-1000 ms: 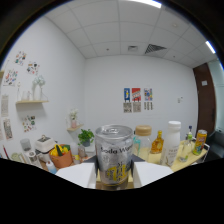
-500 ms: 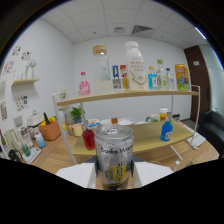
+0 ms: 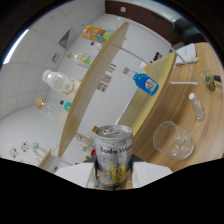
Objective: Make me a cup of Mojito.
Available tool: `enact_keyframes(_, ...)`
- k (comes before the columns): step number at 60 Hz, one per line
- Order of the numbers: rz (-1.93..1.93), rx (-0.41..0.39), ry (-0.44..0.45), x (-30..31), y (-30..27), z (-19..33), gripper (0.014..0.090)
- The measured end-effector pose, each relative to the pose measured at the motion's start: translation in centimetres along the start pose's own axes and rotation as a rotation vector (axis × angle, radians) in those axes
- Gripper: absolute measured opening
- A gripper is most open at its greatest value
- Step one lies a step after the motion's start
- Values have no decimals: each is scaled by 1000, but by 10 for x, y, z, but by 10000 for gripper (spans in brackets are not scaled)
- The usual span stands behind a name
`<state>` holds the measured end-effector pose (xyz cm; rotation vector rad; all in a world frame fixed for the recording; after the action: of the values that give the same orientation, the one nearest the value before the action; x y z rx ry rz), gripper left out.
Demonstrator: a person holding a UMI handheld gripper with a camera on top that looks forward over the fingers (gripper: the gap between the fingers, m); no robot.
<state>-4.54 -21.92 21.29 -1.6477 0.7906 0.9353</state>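
Now the gripper (image 3: 114,172) clamps a soda can (image 3: 114,156) tilted; glass (image 3: 173,139) holds ice.

The soda can (image 3: 114,157) hides the hand-held gripper (image 3: 114,176) fingertips; its lower label is blurred.

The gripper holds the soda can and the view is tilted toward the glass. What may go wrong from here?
1. The soda water can, held in the gripper, is opened; tilting may send soda past the glass onto the wooden table.
2. The glass already holds ice, so a fast pour could splash.
3. The small bottle lies near the glass and could get knocked.
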Motion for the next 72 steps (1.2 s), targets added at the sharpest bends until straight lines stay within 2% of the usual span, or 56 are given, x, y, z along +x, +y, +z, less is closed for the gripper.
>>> enact_keyframes(12, 515, 59, -131, -8, -29, 0, 500)
enact_keyframes(25, 944, 43, -260, -7, -42, 0, 498)
enact_keyframes(36, 1118, 48, -305, -4, -46, 3, 500)
enact_keyframes(44, 1123, 40, -290, -2, -45, 4, 499)
enact_keyframes(52, 898, 51, -235, -7, -44, 1, 499)
enact_keyframes(62, 172, 112, -101, -32, -48, -5, 503)
enact_keyframes(72, -415, 162, -14, -48, -40, 0, 506)
